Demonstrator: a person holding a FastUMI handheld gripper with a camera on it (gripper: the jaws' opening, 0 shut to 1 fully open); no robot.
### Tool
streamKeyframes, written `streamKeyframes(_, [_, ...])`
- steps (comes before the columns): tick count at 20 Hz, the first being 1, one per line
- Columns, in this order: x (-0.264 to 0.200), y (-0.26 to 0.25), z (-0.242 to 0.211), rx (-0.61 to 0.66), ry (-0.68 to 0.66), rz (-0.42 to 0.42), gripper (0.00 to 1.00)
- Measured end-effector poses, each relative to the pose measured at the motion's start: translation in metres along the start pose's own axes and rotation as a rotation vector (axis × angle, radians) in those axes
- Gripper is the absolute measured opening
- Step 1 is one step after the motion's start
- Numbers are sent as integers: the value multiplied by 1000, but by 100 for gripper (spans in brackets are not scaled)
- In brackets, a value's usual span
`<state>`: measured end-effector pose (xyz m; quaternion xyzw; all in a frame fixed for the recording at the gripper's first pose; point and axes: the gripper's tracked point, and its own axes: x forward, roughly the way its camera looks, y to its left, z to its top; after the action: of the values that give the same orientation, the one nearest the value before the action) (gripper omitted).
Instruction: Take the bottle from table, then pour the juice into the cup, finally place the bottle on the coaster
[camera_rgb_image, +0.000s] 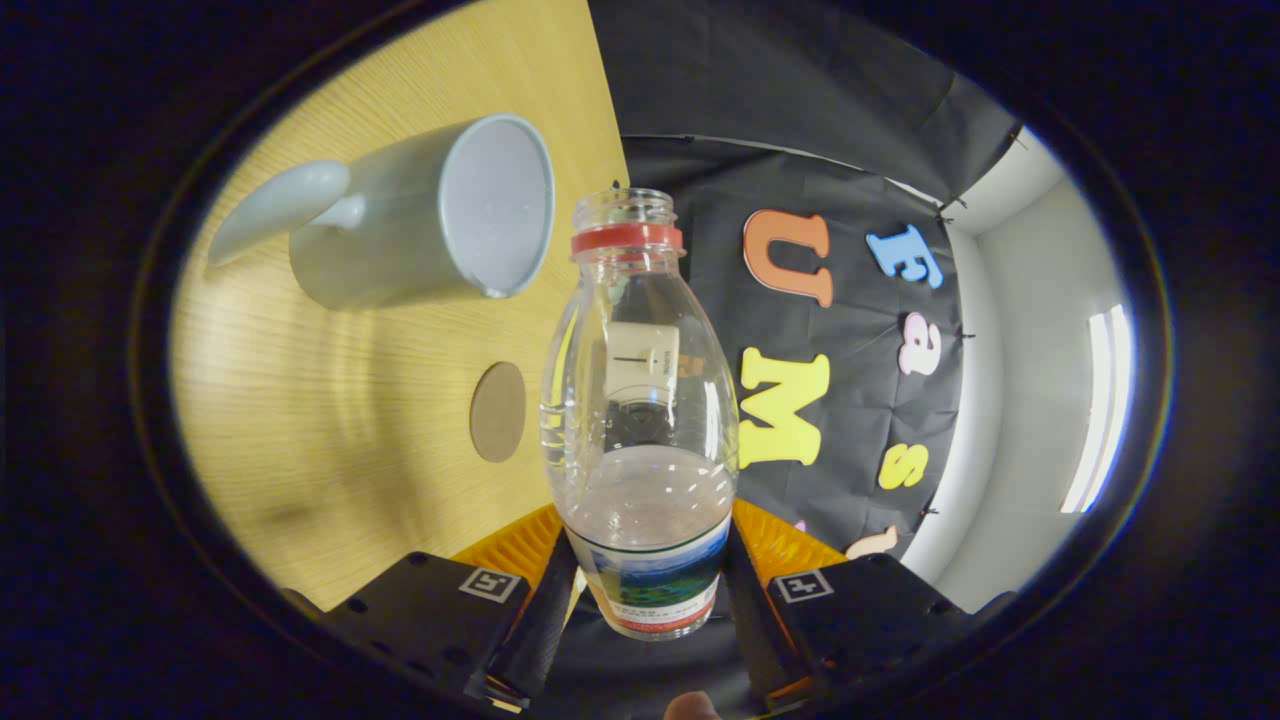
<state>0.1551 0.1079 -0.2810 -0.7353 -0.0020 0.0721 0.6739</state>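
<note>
The worktop (330, 420), pale wood, fills the nine o'clock side of the scene and appears rolled steeply, which suggests the claw is turned well over toward a pour. On it, at about eleven o'clock from the fingers, sits the grey cup (430, 215), its handle pointing away toward ten o'clock and its open mouth facing the bottle's neck; it looks empty inside.

The bottle (640, 420) runs straight ahead along twelve o'clock, its labelled base between the fingers and its uncapped neck, ringed in red, farthest out. The claw (645, 590) is clenched on the bottle's lower body, both black fingers pressing its sides at the label, a low grip that leaves the neck free to swing over the cup. The liquid inside is clear to faintly pinkish and lies pooled near the base, so nothing reaches the neck yet; the pour seems about to start or barely under way.

The round brown coaster (498, 412) lies flat on the worktop just at nine o'clock of the bottle's middle, bare and unobstructed. Nothing stands between neck and cup rim, though the two are not yet aligned.
</note>
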Motion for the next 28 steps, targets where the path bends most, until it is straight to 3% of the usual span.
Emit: streamKeyframes(28, [-12,-21,-1,-74,-4,-38,77])
